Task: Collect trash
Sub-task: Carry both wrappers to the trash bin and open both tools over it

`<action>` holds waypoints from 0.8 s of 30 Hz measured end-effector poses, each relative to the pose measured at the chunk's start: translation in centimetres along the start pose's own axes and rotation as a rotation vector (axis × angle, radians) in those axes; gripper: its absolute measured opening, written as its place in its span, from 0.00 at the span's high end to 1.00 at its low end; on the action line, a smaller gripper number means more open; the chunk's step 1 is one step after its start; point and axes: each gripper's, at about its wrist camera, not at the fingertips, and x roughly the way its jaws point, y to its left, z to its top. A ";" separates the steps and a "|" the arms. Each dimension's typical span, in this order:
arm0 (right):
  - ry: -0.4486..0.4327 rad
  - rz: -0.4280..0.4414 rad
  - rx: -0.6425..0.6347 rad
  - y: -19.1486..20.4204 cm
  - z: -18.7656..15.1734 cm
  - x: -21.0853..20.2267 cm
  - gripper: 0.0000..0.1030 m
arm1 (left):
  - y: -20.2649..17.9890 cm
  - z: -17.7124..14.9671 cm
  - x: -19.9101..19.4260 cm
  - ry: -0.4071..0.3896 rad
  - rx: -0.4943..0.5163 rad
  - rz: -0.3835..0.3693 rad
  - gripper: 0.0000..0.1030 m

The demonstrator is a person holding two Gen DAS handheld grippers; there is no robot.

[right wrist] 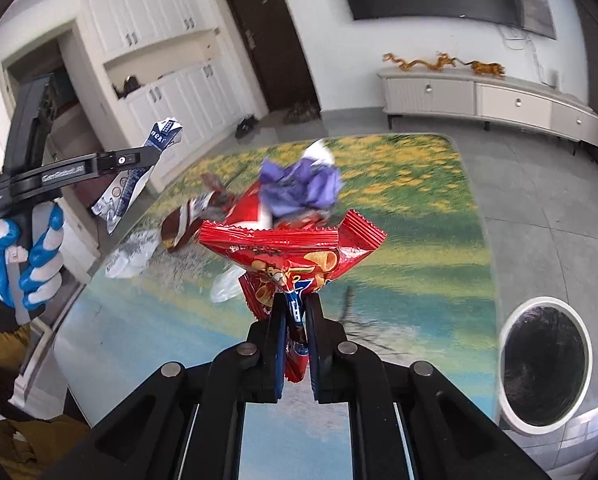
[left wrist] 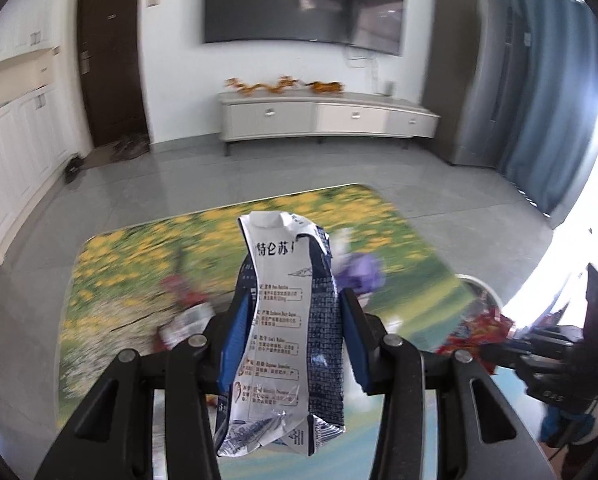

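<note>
The left gripper [left wrist: 295, 332] had its jaws clamped on a crushed milk carton [left wrist: 287, 320], held upright and lifted clear of the worktop [left wrist: 139, 264] with its flower-meadow print. The right gripper [right wrist: 297, 320] had its jaws pressed together on the lower edge of a red snack bag [right wrist: 295, 256], also raised off the surface. More litter lay in a heap near the middle of the worktop: a crumpled purple wrapper [right wrist: 299, 186], a brown wrapper [right wrist: 187, 224] and a clear plastic scrap [right wrist: 225, 286]. A white bin [right wrist: 545, 364] with a dark liner stood beside the worktop on the right. Judging by this, the step was carrying both pieces to the bin; doing it well meant keeping each grip firm, bringing each piece squarely over the opening before letting go, and releasing the snack bag first since its gripper was nearer.
</note>
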 end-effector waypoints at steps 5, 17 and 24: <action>-0.058 -0.091 0.091 -5.0 -1.0 -3.3 0.91 | -6.5 1.6 2.3 0.026 0.063 -0.114 0.59; -0.032 -0.420 0.347 -20.0 -4.7 -6.0 0.91 | -25.0 3.9 13.7 0.181 0.188 -0.350 0.58; 0.015 -0.505 0.420 -25.8 -5.9 -3.9 0.88 | -31.2 4.3 21.2 0.255 0.158 -0.380 0.56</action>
